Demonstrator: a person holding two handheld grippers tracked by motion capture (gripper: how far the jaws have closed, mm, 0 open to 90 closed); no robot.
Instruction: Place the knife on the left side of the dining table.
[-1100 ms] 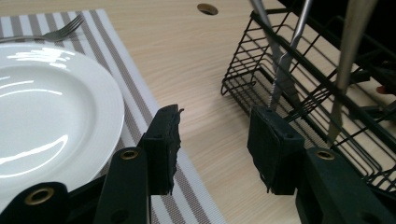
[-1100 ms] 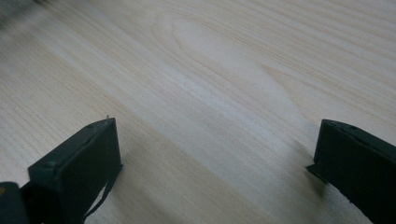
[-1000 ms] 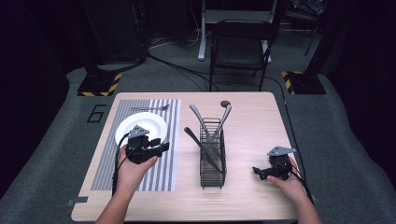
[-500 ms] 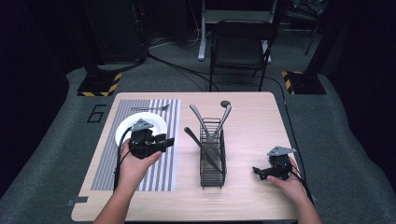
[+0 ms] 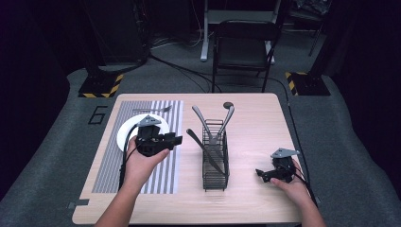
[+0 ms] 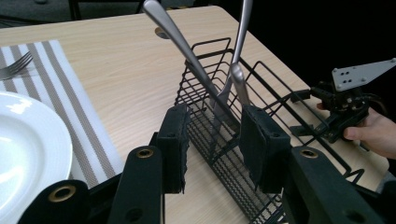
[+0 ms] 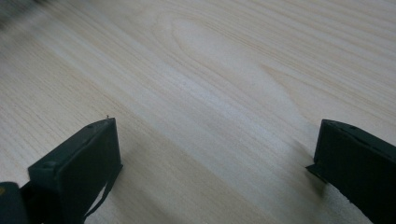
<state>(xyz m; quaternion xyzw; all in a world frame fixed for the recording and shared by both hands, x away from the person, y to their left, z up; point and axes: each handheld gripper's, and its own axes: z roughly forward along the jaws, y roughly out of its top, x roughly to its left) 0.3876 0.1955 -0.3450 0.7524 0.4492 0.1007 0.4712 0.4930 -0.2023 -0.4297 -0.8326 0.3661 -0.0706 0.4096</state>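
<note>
While the person's right gripper (image 5: pixel 265 174) sits low over bare table (image 7: pixel 224 70), its jaws spread wide with nothing but wood grain between them, the left gripper (image 5: pixel 176 140) is where the action is. Compared with a second ago it has lifted off the white plate (image 5: pixel 126 135) and swung round, so that its jaws now point toward the black wire caddy (image 5: pixel 215 161) instead of hanging over the striped placemat (image 5: pixel 161 175).

The jaws have just been closing, and now stand part-way open with nothing between the pads (image 6: pixel 175 149). Through the gap, in the left gripper view, I can see the caddy just ahead. Two long metal handles (image 6: pixel 170 25) cross above it, and a third utensil (image 5: pixel 201 149) leans out of its near side.

A fork (image 5: pixel 151 109) already lies on the placemat beyond the plate, behind and off to one side of the left jaws. My guess is that a place setting is being laid, and this hand is heading for the next piece of cutlery. The narrowed gap suits a thin handle, though the jaws are not yet at one.
</note>
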